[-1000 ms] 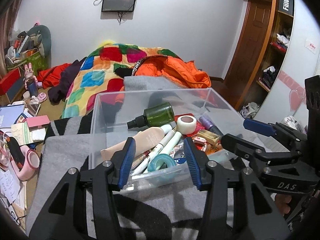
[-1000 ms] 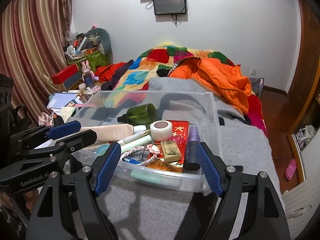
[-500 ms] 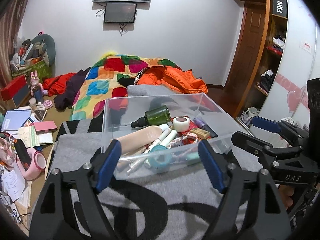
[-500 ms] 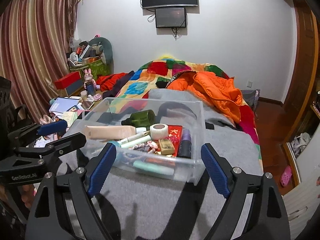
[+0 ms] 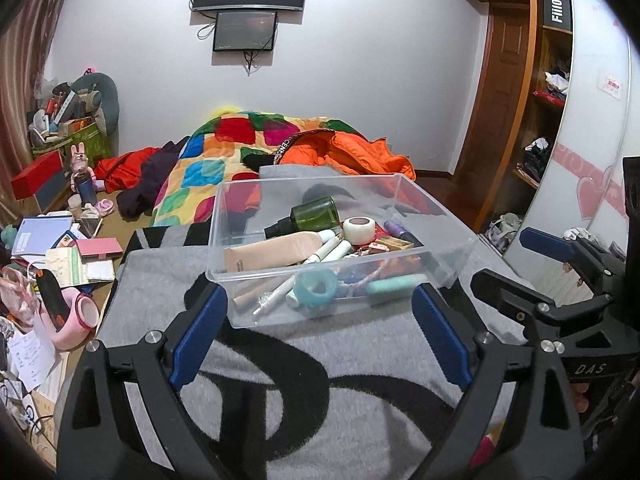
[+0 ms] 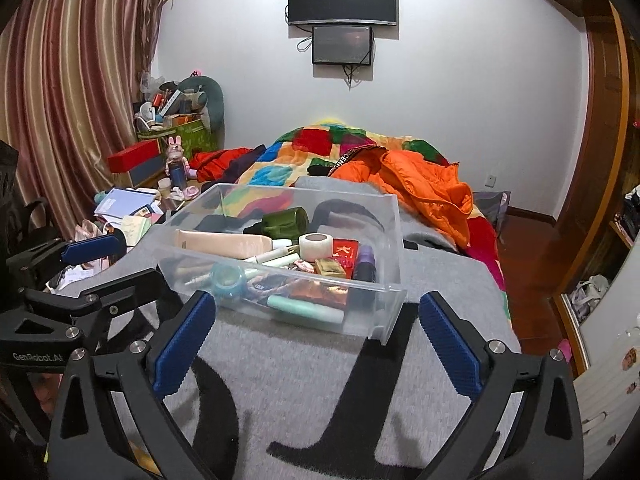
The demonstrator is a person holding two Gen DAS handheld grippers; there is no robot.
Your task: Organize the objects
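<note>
Clear plastic bin (image 5: 420,200), crammed with toiletries, on grey blanket (image 5: 320,380).

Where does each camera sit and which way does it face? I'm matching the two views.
Left wrist: on the left gripper, open, facing the clear bin; right gripper at right.
Right wrist: on the right gripper, open, facing the bin; left gripper at left.
Shared: bin, grey blanket, bed, wall screens.

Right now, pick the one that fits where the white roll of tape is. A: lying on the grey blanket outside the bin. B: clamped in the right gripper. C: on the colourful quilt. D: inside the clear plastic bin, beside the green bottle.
D: the white tape roll lies inside the clear bin, next to the green bottle.
</note>
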